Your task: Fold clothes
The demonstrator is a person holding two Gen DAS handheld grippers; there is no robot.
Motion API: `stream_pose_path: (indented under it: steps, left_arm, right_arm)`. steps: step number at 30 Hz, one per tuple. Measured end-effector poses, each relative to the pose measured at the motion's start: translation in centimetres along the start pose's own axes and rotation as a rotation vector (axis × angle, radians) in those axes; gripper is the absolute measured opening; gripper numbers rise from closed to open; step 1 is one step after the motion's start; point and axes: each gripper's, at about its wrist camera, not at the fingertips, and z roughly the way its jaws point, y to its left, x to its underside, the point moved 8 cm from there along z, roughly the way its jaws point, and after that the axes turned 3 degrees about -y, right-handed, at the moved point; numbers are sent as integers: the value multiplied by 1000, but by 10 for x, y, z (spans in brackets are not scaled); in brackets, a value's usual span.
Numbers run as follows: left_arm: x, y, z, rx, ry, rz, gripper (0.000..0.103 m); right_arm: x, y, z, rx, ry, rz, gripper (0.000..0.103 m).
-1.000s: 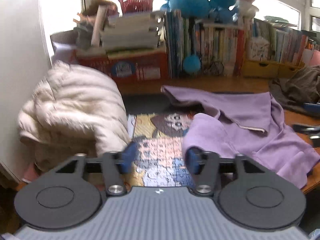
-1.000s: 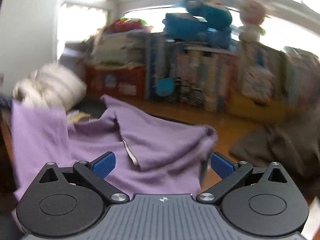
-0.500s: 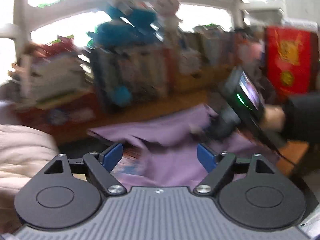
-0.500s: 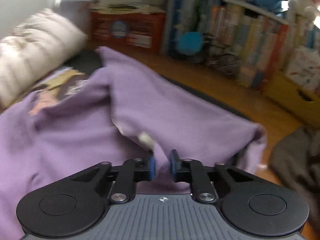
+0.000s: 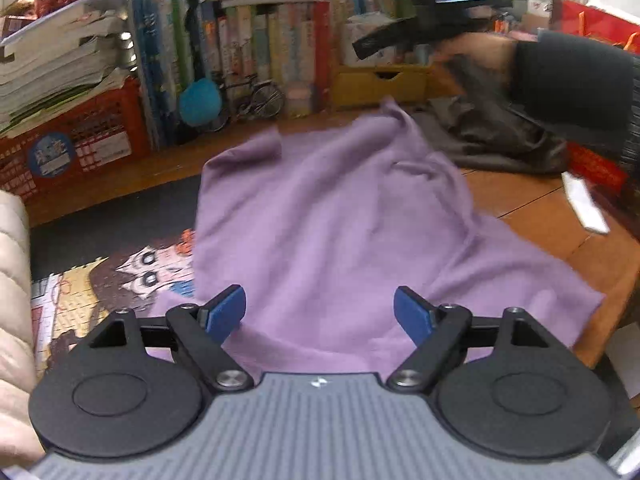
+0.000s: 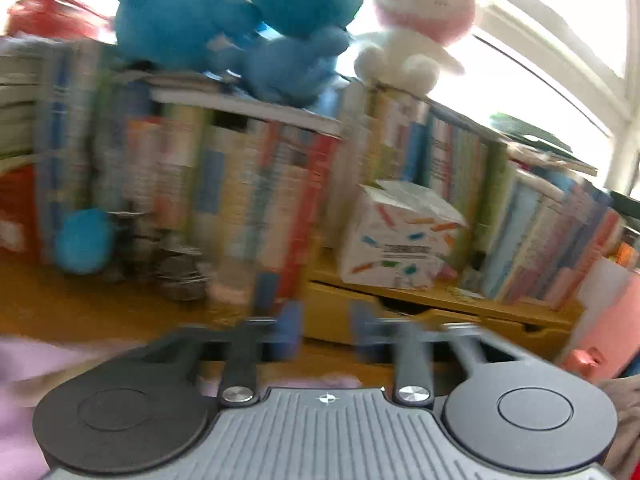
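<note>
The wooden table (image 5: 532,216) is the biggest thing here. A long row of books (image 5: 256,52) stands along its far side. A blue plush toy (image 6: 224,20) and a white bunny toy (image 6: 416,20) sit on top of the books.

The purple cloth (image 5: 320,220) lies spread in the middle of the table. Its long way runs from near to far, and one pointy corner sticks up at the far end. Its left edge covers part of a cartoon puzzle mat (image 5: 80,292). A grey-brown cloth (image 5: 500,140) is bunched up at the far right, just beside the purple one. A puffy cream coat (image 5: 12,300) is at the near left.

The left gripper (image 5: 320,314) hangs over the near end of the purple cloth. Its blue fingers (image 5: 224,312) are spread wide, with nothing pinched between them.

The right gripper (image 6: 326,336) is up in the air, facing the books. It is blurry. Its jaws have just been opening, there is a gap between them, and nothing is held. A hand (image 5: 480,52) in a dark sleeve (image 5: 572,76) holds it.
</note>
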Motion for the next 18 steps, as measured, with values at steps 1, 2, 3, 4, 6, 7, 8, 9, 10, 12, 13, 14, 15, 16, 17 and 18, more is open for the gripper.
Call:
stream_pose_path:
  steps: [1,2,3,4,6,7,8,9,10,12,13,14,15,16,17,18]
  left_arm:
    - [4,6,4,-17,11,0,82]
    - [10,13,7,-36,22,-2,82]
    - [16,18,8,-49,34,-9,83]
    - [21,24,10,-63,47,-15,83]
    - [34,33,15,-105,87,-8,84]
    - [39,37,17,-126,102,-4,86]
    - [42,40,17,-134,99,-3,85]
    - [43,40,15,-134,96,-7,85]
    - [44,40,14,-144,99,-6,85]
    - [44,38,13,-167,100,2,85]
    - [45,36,13,-177,101,6,85]
    - [45,35,12,-187,100,9,85]
    - [46,34,11,-195,99,11,85]
    - [46,33,11,-200,97,11,85]
    - [47,33,10,-205,95,6,85]
    - [48,34,10,-207,92,-2,85]
  right_arm:
    - [7,6,-16,-47,-19,-47,103]
    - [14,13,-33,-98,-38,-102,102]
    - [22,22,-54,-166,-45,-149,102]
    - [30,31,-77,-242,-44,-192,102]
    - [48,51,-133,-425,-55,-258,102]
    - [63,64,-160,-510,-56,-286,102]
    - [79,76,-188,-595,-57,-313,102]
    - [92,88,-214,-673,-59,-331,102]
    - [105,99,-238,-749,-61,-344,102]
    - [121,116,-274,-872,-61,-335,103]
    - [127,125,-286,-915,-55,-325,103]
    - [133,132,-292,-944,-45,-319,103]
    - [139,139,-291,-949,-21,-315,97]
    - [145,146,-288,-944,9,-312,87]
    - [149,150,-280,-935,64,-288,48]
    - [150,148,-273,-943,122,-218,31]
